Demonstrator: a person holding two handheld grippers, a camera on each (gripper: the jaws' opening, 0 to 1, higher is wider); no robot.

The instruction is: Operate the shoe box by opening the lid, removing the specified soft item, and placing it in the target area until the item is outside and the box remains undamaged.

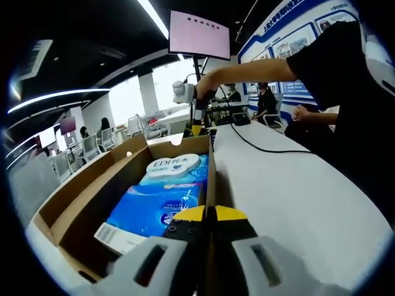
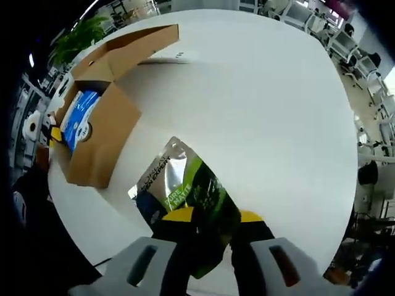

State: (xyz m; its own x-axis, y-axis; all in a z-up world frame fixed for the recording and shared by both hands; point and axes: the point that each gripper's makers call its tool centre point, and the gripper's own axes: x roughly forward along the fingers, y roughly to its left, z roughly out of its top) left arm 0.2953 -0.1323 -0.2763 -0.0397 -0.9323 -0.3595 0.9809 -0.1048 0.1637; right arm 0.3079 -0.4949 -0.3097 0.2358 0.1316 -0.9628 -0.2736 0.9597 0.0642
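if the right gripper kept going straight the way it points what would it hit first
Probably the bare white table. The right gripper is shut on a green and silver pouch, so the pouch would touch first. The open cardboard box sits off to the side, though depth is unclear.

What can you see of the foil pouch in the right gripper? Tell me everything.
The foil pouch is a flat, soft packet of shiny silver film with a green and dark printed panel and black lettering along one edge. A small hang hole sits in its top corner. The right gripper holds it by its lower end, jaws closed on it, so it hangs above the white table. It is outside the open cardboard box, apart from it.
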